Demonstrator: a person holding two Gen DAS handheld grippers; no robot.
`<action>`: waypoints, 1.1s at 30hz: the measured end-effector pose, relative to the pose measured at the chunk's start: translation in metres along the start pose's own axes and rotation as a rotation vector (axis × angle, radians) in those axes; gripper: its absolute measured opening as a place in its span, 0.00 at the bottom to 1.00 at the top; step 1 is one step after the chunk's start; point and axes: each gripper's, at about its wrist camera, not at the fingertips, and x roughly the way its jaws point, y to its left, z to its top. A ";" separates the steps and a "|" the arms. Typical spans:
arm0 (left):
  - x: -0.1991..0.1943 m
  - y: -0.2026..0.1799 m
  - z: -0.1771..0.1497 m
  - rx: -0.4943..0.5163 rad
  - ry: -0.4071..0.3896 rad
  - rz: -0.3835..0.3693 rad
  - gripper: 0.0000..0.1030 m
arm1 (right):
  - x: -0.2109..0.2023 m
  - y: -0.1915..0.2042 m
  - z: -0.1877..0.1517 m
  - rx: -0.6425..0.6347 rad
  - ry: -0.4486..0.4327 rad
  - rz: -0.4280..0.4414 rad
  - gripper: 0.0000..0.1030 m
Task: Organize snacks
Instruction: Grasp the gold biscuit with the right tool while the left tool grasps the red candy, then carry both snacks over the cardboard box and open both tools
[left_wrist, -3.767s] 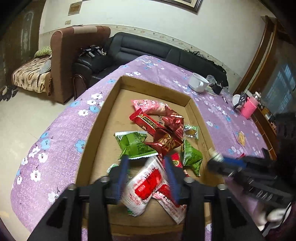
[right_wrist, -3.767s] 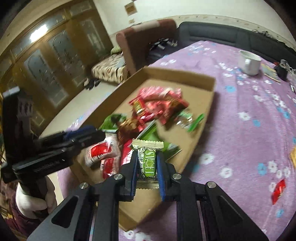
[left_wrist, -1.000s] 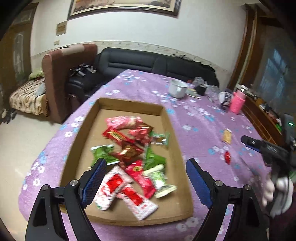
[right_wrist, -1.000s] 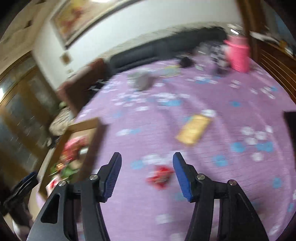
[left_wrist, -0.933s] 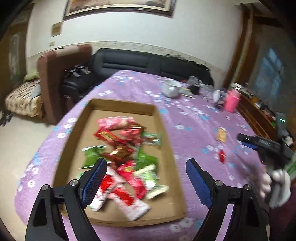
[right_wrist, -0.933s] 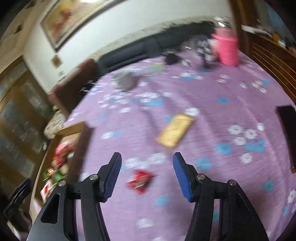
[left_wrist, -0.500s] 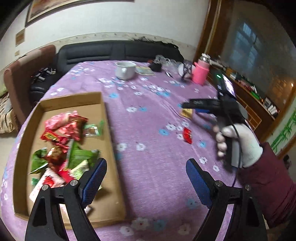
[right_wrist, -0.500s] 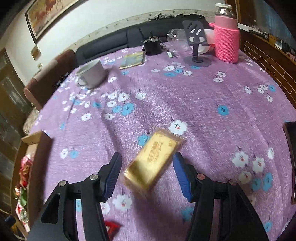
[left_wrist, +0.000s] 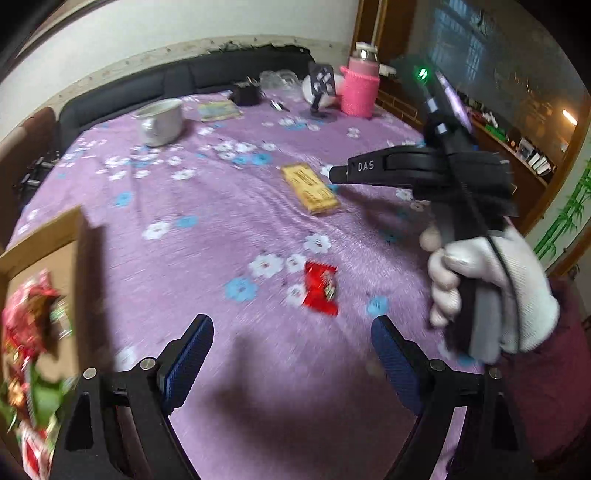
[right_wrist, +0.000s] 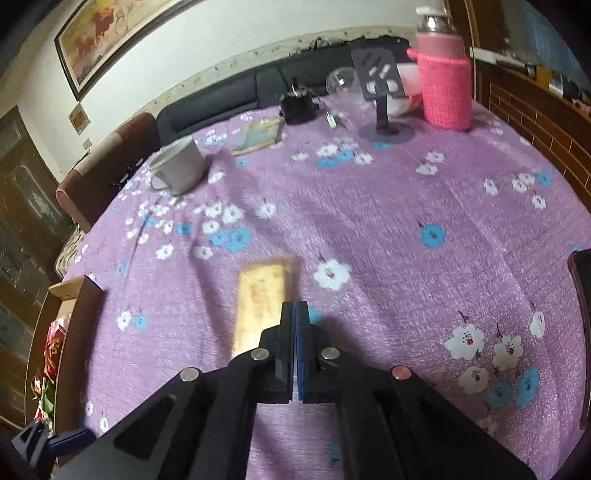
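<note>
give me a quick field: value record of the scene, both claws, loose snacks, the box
left claw: open, empty, above the red snack packet
right claw: shut, at the corner of the gold snack packet; a grip on it cannot be told
loose snacks: the red and gold packets, both on the purple tablecloth
cardboard box: at the left edge, holding mixed snacks
background: white mug, pink bottle

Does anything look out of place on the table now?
Yes. Two snacks lie loose on the purple cloth, outside the cardboard box that holds the rest: a gold packet and a small red packet.
</note>
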 end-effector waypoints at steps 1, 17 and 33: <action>0.007 -0.003 0.003 0.011 0.005 -0.003 0.87 | 0.004 -0.002 0.000 0.010 0.014 0.023 0.00; 0.038 0.006 0.021 -0.013 0.026 -0.037 0.32 | 0.025 0.029 0.004 -0.099 0.035 0.034 0.37; 0.034 -0.007 0.013 0.049 0.027 0.001 0.53 | 0.006 0.035 -0.004 -0.154 -0.026 -0.029 0.31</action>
